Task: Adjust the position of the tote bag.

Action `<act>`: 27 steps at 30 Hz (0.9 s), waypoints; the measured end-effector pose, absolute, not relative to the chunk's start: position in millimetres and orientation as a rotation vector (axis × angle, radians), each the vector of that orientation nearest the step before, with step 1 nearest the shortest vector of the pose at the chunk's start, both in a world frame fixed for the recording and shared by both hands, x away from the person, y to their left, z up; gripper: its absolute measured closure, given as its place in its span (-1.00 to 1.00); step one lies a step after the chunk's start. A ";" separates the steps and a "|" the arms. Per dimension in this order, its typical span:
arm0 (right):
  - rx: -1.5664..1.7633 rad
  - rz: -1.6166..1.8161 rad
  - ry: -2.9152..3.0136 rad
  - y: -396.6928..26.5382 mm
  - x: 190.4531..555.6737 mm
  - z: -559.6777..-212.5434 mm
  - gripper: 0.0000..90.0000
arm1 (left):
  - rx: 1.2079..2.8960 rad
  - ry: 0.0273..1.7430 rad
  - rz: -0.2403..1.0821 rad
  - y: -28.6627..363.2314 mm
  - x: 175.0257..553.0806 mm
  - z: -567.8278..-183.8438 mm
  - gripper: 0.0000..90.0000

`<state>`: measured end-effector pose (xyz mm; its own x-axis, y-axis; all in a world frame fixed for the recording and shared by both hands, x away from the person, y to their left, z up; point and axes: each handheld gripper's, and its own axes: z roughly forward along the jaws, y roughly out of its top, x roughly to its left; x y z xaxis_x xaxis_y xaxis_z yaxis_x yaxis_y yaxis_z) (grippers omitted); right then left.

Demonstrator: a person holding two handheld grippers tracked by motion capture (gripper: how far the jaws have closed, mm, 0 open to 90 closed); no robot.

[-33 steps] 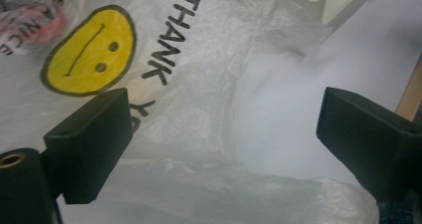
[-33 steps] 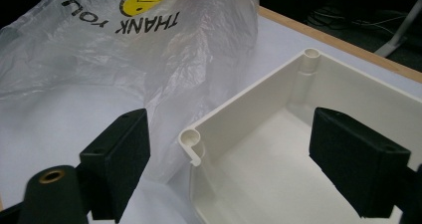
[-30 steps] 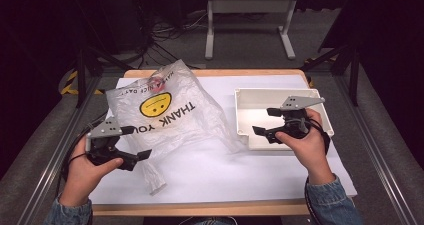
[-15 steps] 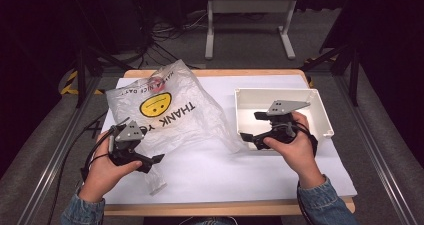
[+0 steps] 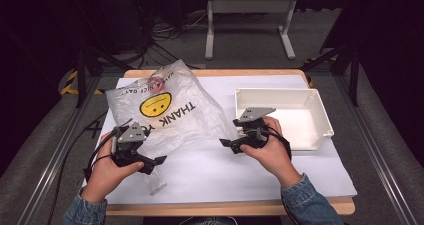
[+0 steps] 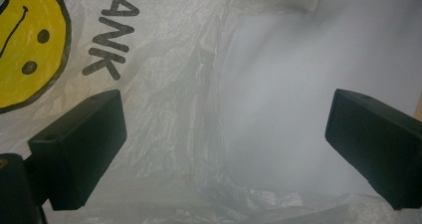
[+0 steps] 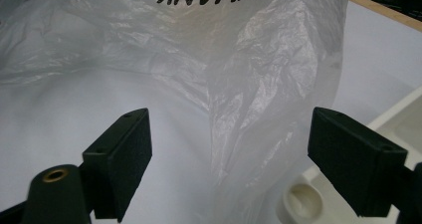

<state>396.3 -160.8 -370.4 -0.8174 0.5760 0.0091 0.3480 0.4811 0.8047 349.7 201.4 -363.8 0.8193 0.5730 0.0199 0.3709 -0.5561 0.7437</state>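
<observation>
Both grippers sat at the plastic bag (image 5: 170, 110): left gripper (image 5: 150, 161) jaws wide, right gripper (image 5: 227, 144) jaws wide but just narrowing, neither gripping the bag.

From above I see the white table sheet (image 5: 240, 160) evenly lit, dark surroundings beyond. Near my left claw (image 6: 219, 149) the plastic bag (image 6: 164, 94) blurs softly; ahead of my right claw (image 7: 229, 149), creases catch mild glare.

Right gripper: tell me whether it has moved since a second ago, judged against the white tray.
Yes. In the high view the right gripper has moved left off the white tray, toward the plastic bag. Its jaws stand open, nothing clamped.
</observation>
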 end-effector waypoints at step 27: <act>0.869 1.282 2.471 -147.3 405.1 -372.6 0.97 | 2.200 0.687 0.397 204.5 348.3 -365.1 -0.92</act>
